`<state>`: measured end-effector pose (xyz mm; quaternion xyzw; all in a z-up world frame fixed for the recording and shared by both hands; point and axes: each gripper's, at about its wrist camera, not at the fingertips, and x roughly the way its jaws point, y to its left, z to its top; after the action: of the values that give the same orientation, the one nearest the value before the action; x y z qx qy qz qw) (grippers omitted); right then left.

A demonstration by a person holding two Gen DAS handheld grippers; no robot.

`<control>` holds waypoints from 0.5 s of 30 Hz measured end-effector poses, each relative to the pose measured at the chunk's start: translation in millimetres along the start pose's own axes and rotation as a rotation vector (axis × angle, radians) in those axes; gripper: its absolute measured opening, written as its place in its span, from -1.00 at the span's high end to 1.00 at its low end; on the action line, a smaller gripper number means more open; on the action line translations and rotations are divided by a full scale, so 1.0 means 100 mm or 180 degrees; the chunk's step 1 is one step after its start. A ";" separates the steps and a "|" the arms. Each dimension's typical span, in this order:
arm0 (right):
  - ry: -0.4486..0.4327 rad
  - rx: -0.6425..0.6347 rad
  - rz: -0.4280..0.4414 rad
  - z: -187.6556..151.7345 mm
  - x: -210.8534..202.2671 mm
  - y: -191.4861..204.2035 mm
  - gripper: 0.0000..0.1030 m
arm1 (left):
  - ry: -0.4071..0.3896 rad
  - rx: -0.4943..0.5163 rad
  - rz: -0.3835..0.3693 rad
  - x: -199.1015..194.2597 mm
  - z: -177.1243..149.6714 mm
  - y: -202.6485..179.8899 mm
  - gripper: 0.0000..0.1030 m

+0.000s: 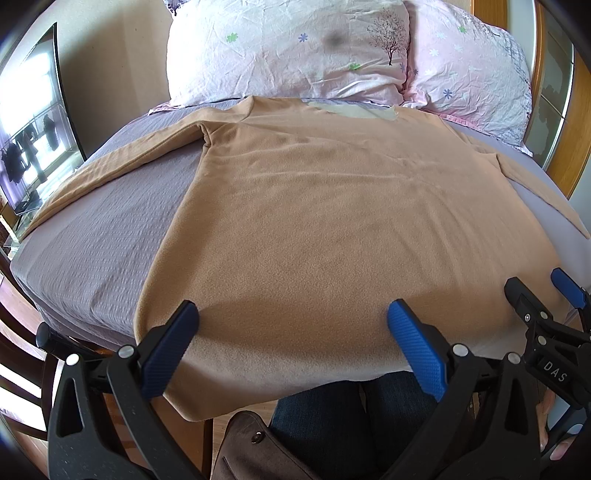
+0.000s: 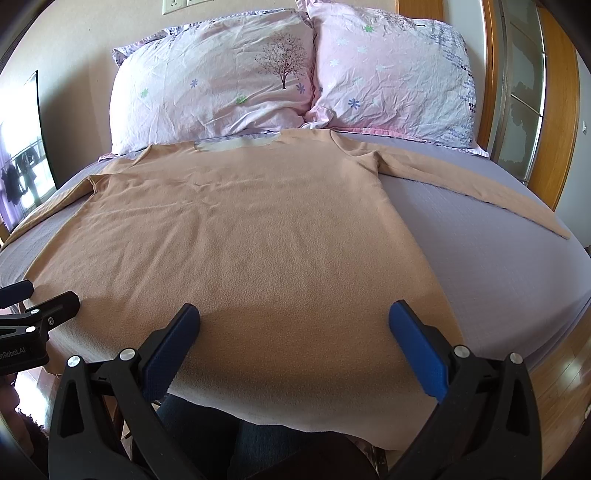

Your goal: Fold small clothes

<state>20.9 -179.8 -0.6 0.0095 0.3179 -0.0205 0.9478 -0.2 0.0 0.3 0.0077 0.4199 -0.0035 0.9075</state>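
Shirt (image 1: 295, 221) flat on bed (image 1: 92, 240), hem overhanging. Left gripper (image 1: 291, 317), right gripper (image 2: 293, 317): jaws wide, empty. Risk: single-layer pinch drags shirt off the edge.

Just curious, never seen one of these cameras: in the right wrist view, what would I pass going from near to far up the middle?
Right gripper → tan shirt → its neckline → pink pillows → wall.

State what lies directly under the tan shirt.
The tan shirt lies spread on the grey-purple bed sheet; its hem overhangs the bed's near edge. Whatever is beneath its middle is covered.
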 end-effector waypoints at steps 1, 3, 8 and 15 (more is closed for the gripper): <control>-0.0001 0.0000 0.0000 0.00 0.00 0.00 -0.97 | -0.0001 0.0000 0.0000 0.00 0.00 0.00 -0.97; -0.0001 0.0000 -0.0001 0.01 0.00 0.00 -0.97 | 0.0000 -0.0001 0.0000 0.00 0.00 0.00 -0.97; -0.0004 0.0000 0.0000 0.00 0.00 0.00 -0.97 | -0.0004 -0.0001 0.0001 0.00 0.00 0.00 -0.97; -0.0009 0.0001 -0.0002 0.00 0.00 0.00 -0.97 | -0.0007 0.0000 0.0001 0.00 0.00 0.00 -0.97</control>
<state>20.7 -180.0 -0.3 0.0096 0.3166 -0.0209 0.9483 -0.3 0.0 0.4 0.0077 0.4189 -0.0034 0.9080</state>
